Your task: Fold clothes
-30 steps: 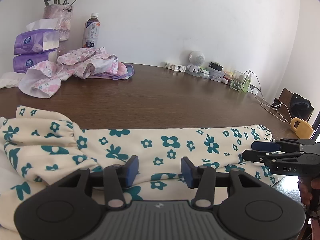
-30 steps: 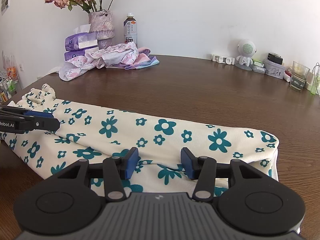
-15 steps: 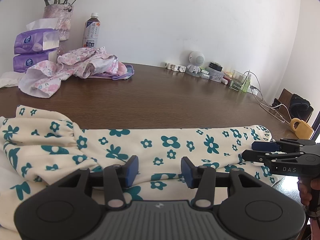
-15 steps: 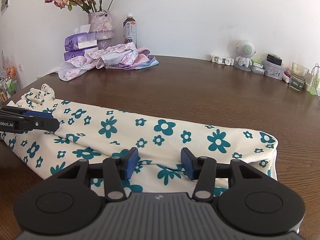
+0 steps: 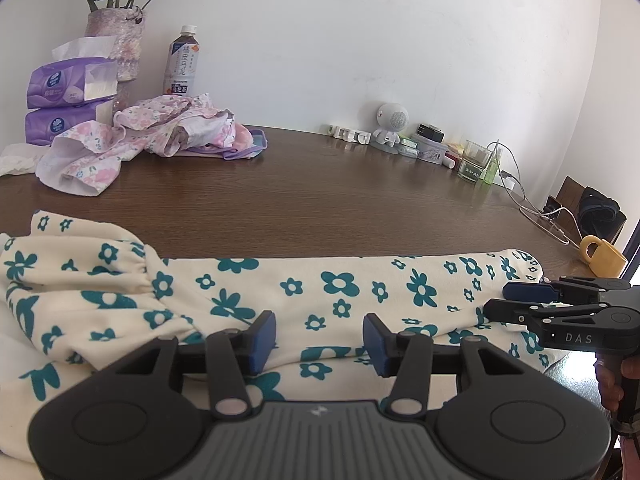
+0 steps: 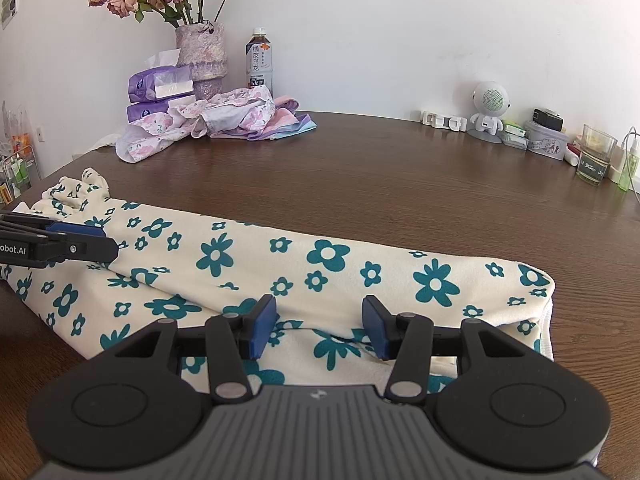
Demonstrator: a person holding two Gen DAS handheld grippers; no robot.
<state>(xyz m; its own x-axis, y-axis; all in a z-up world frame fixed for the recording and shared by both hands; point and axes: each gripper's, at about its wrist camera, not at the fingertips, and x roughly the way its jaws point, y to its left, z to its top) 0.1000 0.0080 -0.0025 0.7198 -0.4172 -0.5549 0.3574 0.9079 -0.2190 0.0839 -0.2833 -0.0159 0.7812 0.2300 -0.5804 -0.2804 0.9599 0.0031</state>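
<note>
A cream garment with teal flowers (image 5: 340,284) (image 6: 320,264) lies folded into a long strip along the near edge of the brown table (image 5: 320,200). My left gripper (image 5: 319,336) hovers over its left half, jaws apart, with only flat cloth below them. My right gripper (image 6: 319,326) stands the same way over the right half, near a fold line. Each gripper also shows side-on in the other's view: the right gripper (image 5: 496,298) at the strip's right end, the left gripper (image 6: 110,240) near the gathered left end. A person's hand (image 5: 610,380) holds the right one.
A heap of pink floral clothes (image 6: 216,120) lies at the back left by purple tissue packs (image 6: 160,84), a vase of roses (image 6: 202,56) and a bottle (image 6: 260,64). A small white robot figure (image 6: 488,112), a glass (image 6: 596,156) and cables line the back right. A yellow mug (image 5: 600,256) stands at the right edge.
</note>
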